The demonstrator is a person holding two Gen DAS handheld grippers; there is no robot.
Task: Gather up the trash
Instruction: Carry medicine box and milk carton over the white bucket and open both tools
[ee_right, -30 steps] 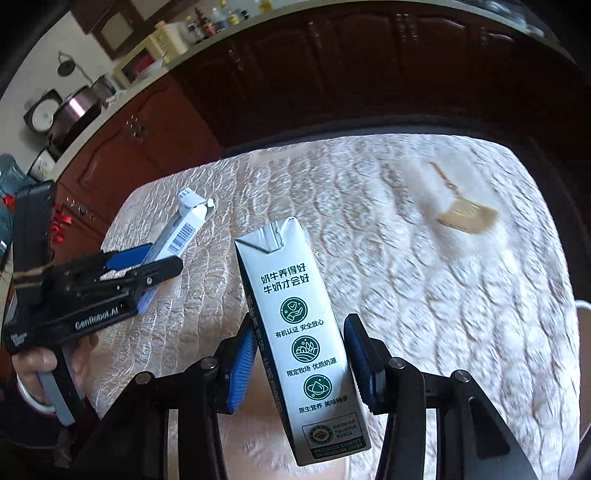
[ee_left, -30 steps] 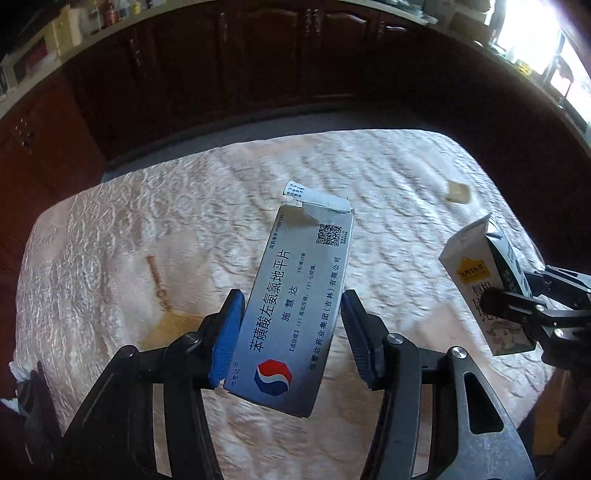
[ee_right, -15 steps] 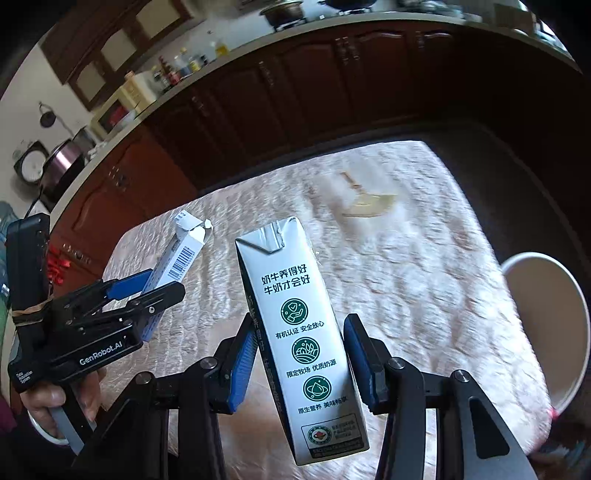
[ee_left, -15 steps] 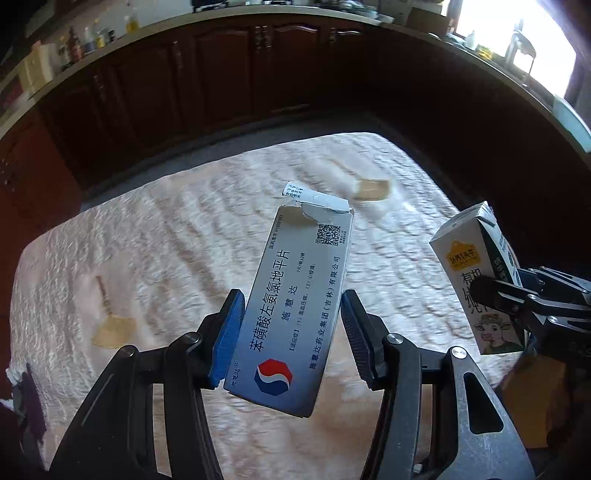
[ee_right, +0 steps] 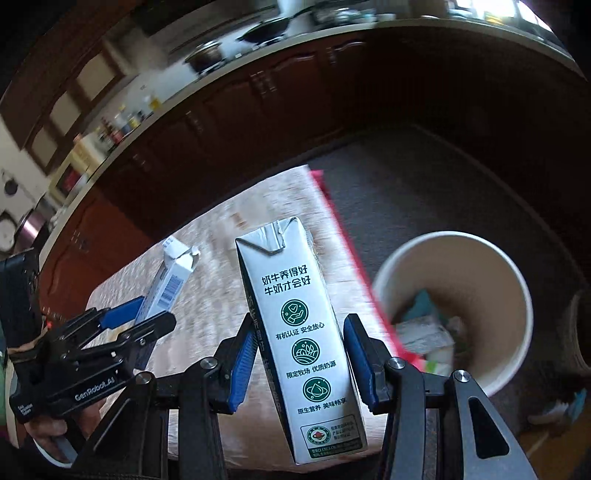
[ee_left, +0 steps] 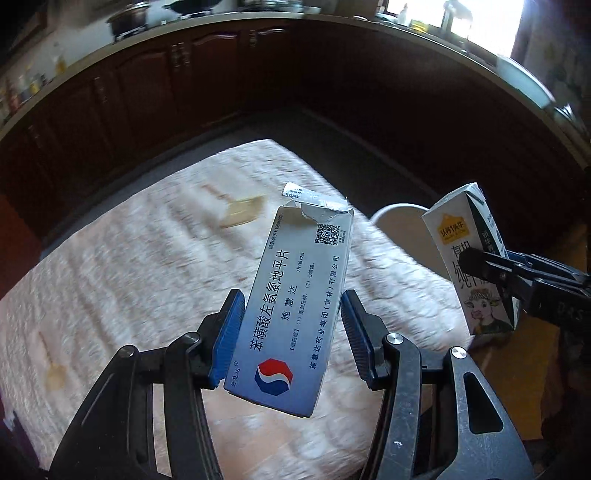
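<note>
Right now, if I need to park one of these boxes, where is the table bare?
Bare cloth lies left of the medicine box, around two tan scraps. Crowded at the right edge: milk carton, right gripper, trash bin already holding litter.

A pale quilted cloth (ee_left: 147, 266) covers the worktop, with dark wooden cabinets (ee_left: 155, 81) behind it and a frying pan (ee_right: 269, 27) on the counter.

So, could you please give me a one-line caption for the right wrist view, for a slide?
Right hand-held gripper carries a milk carton toward the waste bin beside the table.
</note>
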